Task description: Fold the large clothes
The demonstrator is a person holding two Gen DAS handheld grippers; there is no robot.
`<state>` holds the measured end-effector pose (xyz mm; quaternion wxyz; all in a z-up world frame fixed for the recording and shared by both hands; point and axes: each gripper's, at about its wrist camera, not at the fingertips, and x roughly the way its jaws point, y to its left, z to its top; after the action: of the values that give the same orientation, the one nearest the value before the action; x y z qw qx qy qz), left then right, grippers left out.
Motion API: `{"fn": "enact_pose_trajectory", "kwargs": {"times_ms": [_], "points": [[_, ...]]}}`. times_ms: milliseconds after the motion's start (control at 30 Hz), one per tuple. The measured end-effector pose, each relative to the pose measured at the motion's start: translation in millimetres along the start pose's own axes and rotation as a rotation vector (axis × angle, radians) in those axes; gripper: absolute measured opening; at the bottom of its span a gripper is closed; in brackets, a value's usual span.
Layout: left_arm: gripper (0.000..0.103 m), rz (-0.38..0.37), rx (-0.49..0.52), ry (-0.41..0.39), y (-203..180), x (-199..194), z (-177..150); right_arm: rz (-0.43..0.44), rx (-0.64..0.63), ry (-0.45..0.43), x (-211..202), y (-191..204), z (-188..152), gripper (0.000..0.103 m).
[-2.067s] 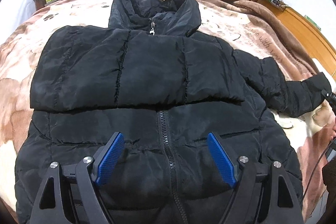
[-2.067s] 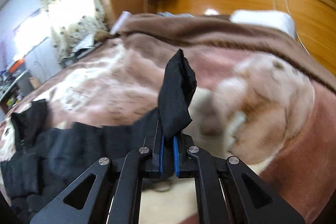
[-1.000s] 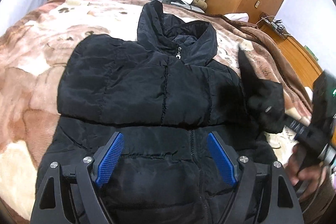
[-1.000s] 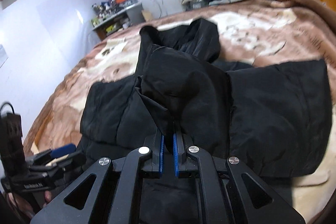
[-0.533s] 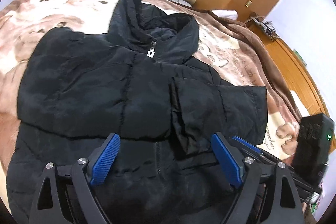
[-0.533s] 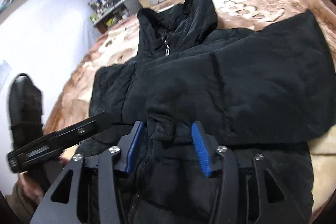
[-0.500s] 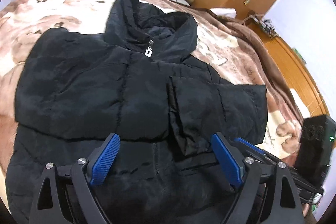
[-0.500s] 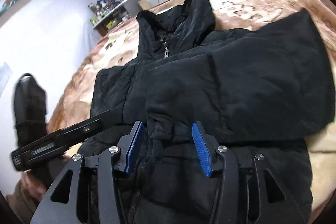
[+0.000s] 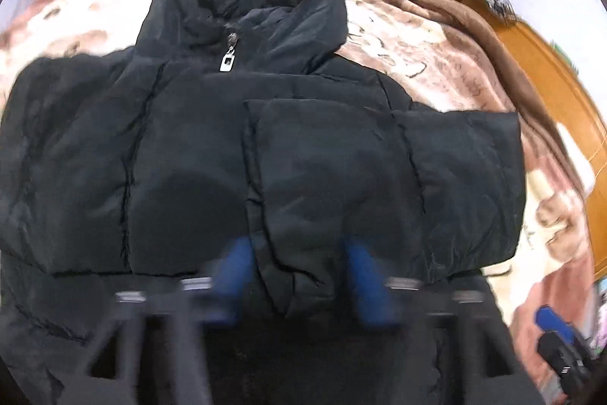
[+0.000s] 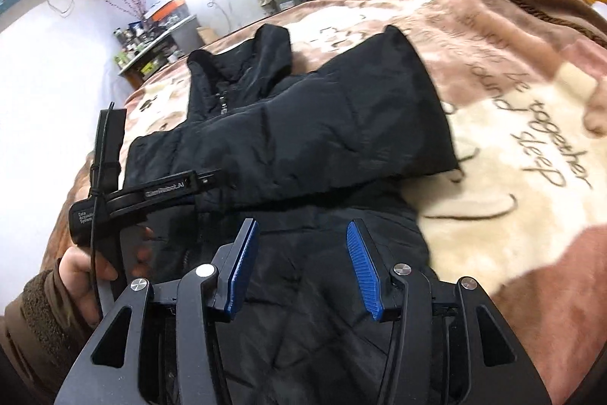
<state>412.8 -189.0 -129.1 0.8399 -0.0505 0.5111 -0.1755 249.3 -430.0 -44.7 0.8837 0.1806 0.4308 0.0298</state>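
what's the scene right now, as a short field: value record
garment: black puffer jacket, front up, zipped
sleeves: both folded across the chest; right sleeve lies on top
surface: brown and cream blanket on a bed
left tongs: open, blurred, low over the sleeve cuff
right tongs: open, holding nothing, above the jacket's lower part
fold stage: sleeves in, body not yet folded

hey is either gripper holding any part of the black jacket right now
No, nothing is held. The right gripper is open above the black jacket. The left gripper is also open, its blurred fingers either side of the folded sleeve cuff, not clamped.
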Motion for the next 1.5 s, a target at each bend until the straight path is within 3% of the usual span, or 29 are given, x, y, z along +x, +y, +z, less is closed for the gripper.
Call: {"fn": "enact_pose_trajectory", "kwargs": {"times_ms": [67,133,367,467,567,700,933,1167,1200,1267,1367,1500], "points": [[0.012,-0.010,0.002,-0.008,-0.7,-3.1,0.1,0.000,0.006,-0.010,-3.5,-1.2,-2.5,0.049],[0.007,-0.019,0.014,-0.030,-0.9,-12.2,1.2,0.000,0.023,-0.014,-3.6,-2.3,-4.7,0.049],[0.006,-0.076,-0.014,-0.190,15.5,-77.5,25.4,0.000,0.057,-0.021,-7.3,-1.7,-9.2,0.049],[0.006,-0.067,-0.028,-0.255,32.5,-105.3,41.9,0.013,0.049,-0.032,-8.0,6.2,-7.9,0.049],[0.006,-0.013,-0.045,-0.307,58.1,-125.4,46.4,0.014,0.042,-0.030,-3.7,13.4,-5.6,0.049],[0.006,0.031,-0.105,-0.259,94.9,-115.5,37.2,0.021,0.042,-0.017,6.8,22.8,-5.1,0.049],[0.006,0.066,-0.154,-0.177,116.8,-80.7,15.2,0.022,0.029,0.007,23.1,32.9,-2.9,0.049],[0.016,0.142,-0.127,-0.148,123.8,-57.5,13.2,0.013,0.034,0.031,30.8,30.5,-8.9,0.049],[0.020,0.149,-0.131,-0.134,124.9,-54.6,12.1,0.010,0.039,0.036,31.5,29.3,-10.0,0.049],[0.040,0.159,-0.149,-0.113,129.7,-50.4,11.6,0.006,0.046,0.040,31.6,28.2,-11.1,0.049],[0.055,0.165,-0.172,-0.115,137.8,-52.4,11.1,0.003,0.049,0.037,27.6,27.8,-12.6,0.049],[0.056,0.162,-0.180,-0.105,144.4,-60.1,7.5,-0.001,0.044,0.027,17.5,30.9,-14.9,0.049]]}}
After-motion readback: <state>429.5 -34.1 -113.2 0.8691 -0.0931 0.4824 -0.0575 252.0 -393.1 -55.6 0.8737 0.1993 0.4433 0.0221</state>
